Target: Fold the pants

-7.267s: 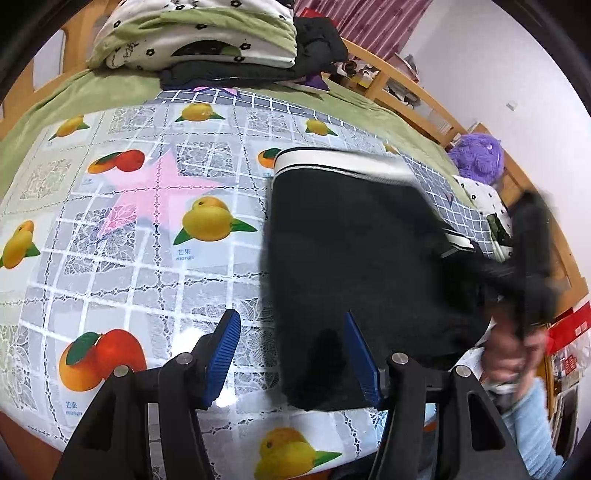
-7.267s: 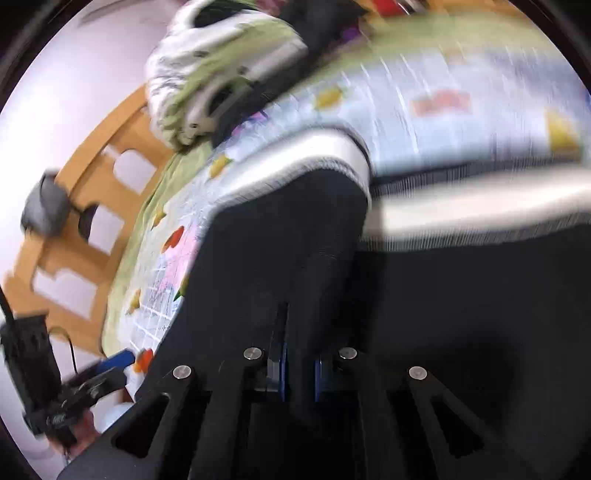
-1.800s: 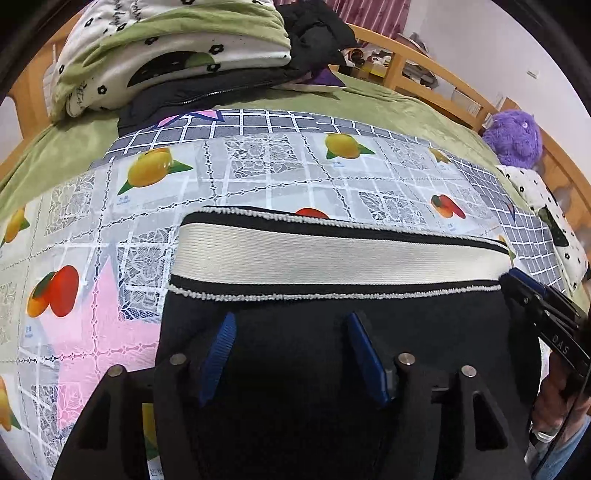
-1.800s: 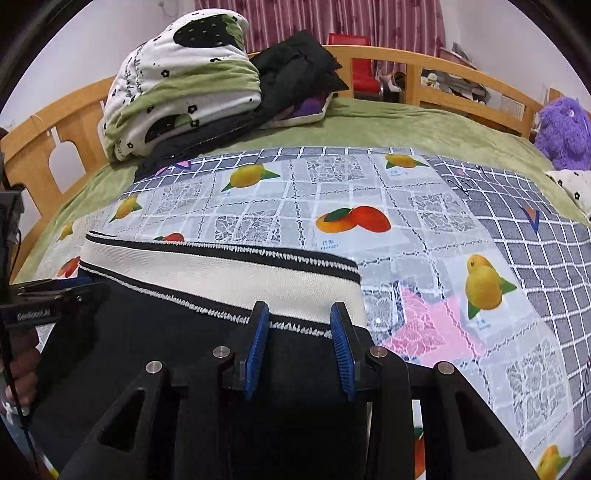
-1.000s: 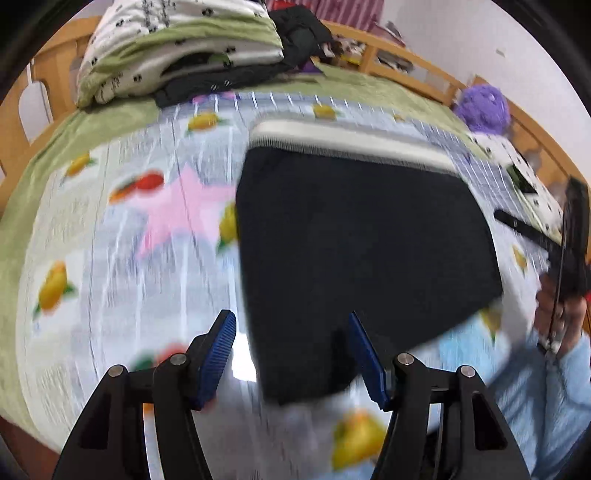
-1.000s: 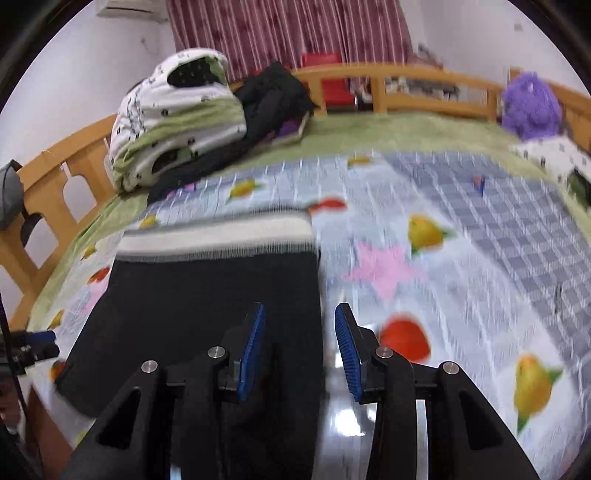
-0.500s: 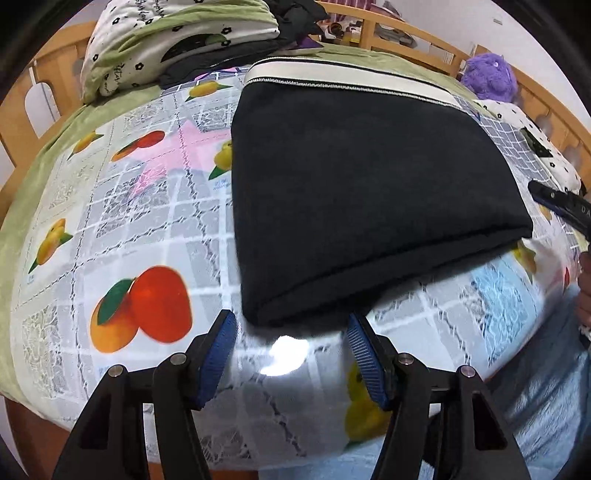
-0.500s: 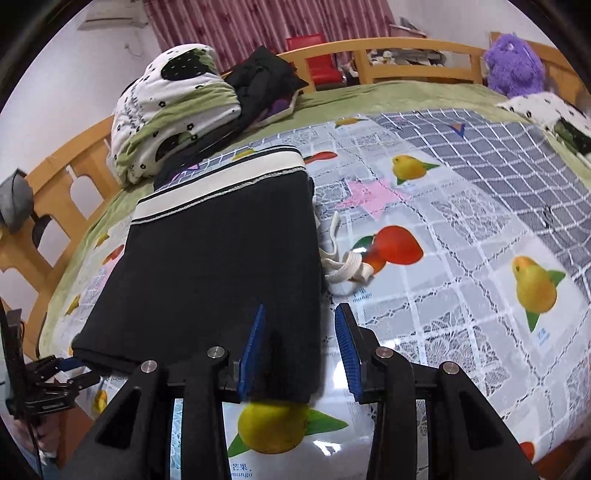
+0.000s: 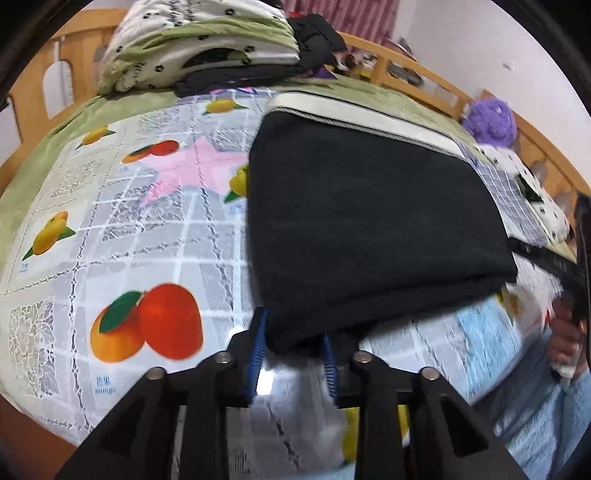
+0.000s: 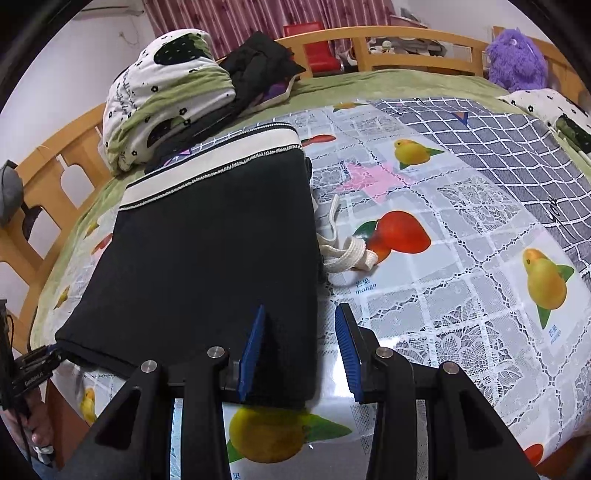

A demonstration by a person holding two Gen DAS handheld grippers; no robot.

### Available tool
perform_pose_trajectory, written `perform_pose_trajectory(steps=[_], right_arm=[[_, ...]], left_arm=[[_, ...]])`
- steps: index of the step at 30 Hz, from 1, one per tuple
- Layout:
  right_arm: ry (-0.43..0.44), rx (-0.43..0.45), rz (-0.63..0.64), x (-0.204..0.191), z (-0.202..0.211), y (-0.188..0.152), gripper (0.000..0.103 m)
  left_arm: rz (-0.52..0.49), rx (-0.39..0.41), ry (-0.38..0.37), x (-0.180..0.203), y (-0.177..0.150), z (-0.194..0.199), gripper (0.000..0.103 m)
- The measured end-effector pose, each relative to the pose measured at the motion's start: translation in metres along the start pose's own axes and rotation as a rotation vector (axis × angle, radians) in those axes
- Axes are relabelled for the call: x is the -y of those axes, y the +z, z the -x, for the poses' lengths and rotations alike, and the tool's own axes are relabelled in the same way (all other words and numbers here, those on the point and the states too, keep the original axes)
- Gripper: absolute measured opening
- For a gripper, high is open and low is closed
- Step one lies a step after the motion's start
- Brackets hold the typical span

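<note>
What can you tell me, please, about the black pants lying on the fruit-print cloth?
The black pants look like a soft knit, folded into a thick flat rectangle on the fruit-print cloth. A cream waistband with speckled trim lies at the far end. A cream drawstring spills out at one side. The left hand-held gripper straddles one near corner, and the right hand-held gripper is open at the other.

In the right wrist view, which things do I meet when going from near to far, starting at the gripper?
right hand-held gripper → folded black pants → cream waistband → folded green-and-white quilt → wooden bed rail → striped curtain
</note>
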State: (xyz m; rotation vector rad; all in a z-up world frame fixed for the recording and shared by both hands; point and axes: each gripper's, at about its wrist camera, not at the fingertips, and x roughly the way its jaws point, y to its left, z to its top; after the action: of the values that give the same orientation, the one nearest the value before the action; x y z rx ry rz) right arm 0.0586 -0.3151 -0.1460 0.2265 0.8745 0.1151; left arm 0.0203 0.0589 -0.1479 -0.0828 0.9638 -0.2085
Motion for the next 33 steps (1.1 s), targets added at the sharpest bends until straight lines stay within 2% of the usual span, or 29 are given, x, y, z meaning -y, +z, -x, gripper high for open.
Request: perform_pose_trajectory(steps=[2,3,5,9,10,11,12,13,15,17,18,20,24,27,30,33], right_arm=[[0.005,-0.003,-0.006,0.000,0.000,0.000,0.039],[0.004,-0.005,-0.006,0.000,-0.001,0.000,0.039],[0.004,-0.009,-0.003,-0.001,-0.002,0.000,0.040],[0.006,-0.008,0.009,-0.004,-0.002,-0.001,0.040],[0.006,-0.008,0.011,-0.004,-0.003,-0.001,0.040],[0.005,-0.009,0.012,-0.004,-0.003,-0.001,0.040],[0.005,-0.010,0.011,-0.004,-0.003,-0.001,0.040],[0.006,-0.011,0.010,-0.004,-0.003,-0.001,0.040],[0.005,-0.013,0.005,-0.002,-0.003,-0.001,0.040],[0.006,-0.016,0.002,-0.002,-0.005,-0.002,0.041],[0.005,-0.021,0.004,-0.002,-0.006,-0.002,0.041],[-0.003,-0.038,0.013,-0.004,-0.010,-0.003,0.041],[-0.015,-0.057,0.048,-0.009,-0.011,-0.007,0.041],[0.026,-0.022,0.040,-0.008,0.001,-0.004,0.041],[0.066,0.046,0.043,-0.008,0.018,0.001,0.041],[0.086,0.078,0.066,-0.014,0.024,0.006,0.041]], left_arm=[[-0.048,-0.041,-0.019,0.004,-0.005,0.000,0.045],[-0.071,-0.057,-0.021,0.008,-0.009,-0.001,0.047],[-0.102,-0.054,-0.003,0.014,-0.014,-0.001,0.047],[-0.124,-0.032,0.079,0.021,-0.010,-0.010,0.047],[-0.122,-0.023,0.092,0.022,-0.008,-0.011,0.046],[-0.110,-0.006,0.096,0.021,-0.005,-0.009,0.039],[-0.091,0.015,0.087,0.020,-0.003,-0.005,0.028],[-0.065,0.056,0.055,0.018,-0.001,0.003,0.024],[-0.053,0.088,0.043,0.017,0.000,0.007,0.023],[-0.054,0.023,0.083,0.013,-0.002,-0.011,0.023],[-0.026,-0.004,0.076,0.008,-0.004,-0.020,0.023],[0.015,0.001,0.045,0.003,-0.003,-0.017,0.023],[0.047,-0.031,0.014,-0.002,-0.001,-0.004,0.029],[0.009,-0.044,0.064,-0.005,-0.008,0.013,0.042],[-0.009,-0.037,0.085,-0.010,-0.018,0.032,0.042],[-0.013,0.013,0.099,-0.010,-0.008,0.043,0.042]])
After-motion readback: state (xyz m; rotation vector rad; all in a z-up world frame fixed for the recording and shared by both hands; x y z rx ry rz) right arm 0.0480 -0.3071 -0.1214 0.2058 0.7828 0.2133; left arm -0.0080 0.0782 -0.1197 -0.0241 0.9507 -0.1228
